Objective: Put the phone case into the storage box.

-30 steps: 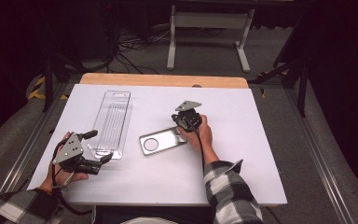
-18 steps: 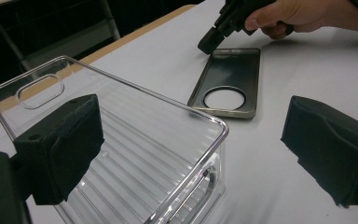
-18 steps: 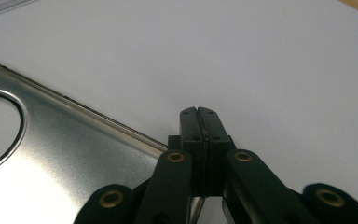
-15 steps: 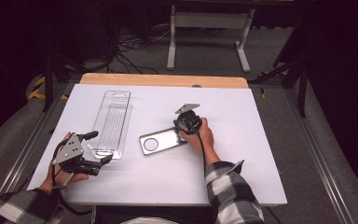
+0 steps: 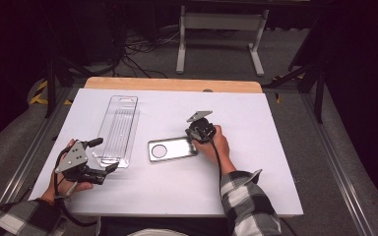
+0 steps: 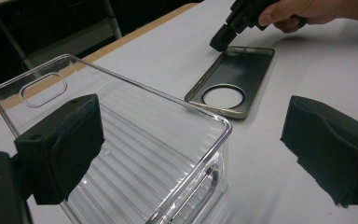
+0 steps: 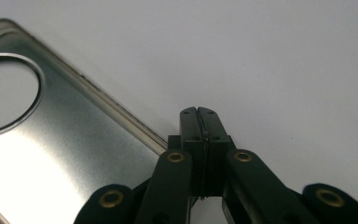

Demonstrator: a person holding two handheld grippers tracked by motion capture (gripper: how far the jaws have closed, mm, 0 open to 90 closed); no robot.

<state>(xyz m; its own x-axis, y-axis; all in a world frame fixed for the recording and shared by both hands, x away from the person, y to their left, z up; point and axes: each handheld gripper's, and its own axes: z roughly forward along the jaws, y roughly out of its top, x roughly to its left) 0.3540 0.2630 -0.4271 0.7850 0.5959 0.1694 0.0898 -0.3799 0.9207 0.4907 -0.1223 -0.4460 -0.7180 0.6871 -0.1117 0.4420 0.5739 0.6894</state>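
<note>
Risk: phone case (image 5: 172,149) skidding off if nudged | right gripper (image 5: 195,138) clenched empty at its edge | left gripper (image 5: 103,156) released astride clear box (image 5: 118,129)

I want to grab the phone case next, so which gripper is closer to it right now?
Right. The right gripper sits shut at the edge of the phone case. The left gripper is open around the corner of the clear tray, farther away.
</note>
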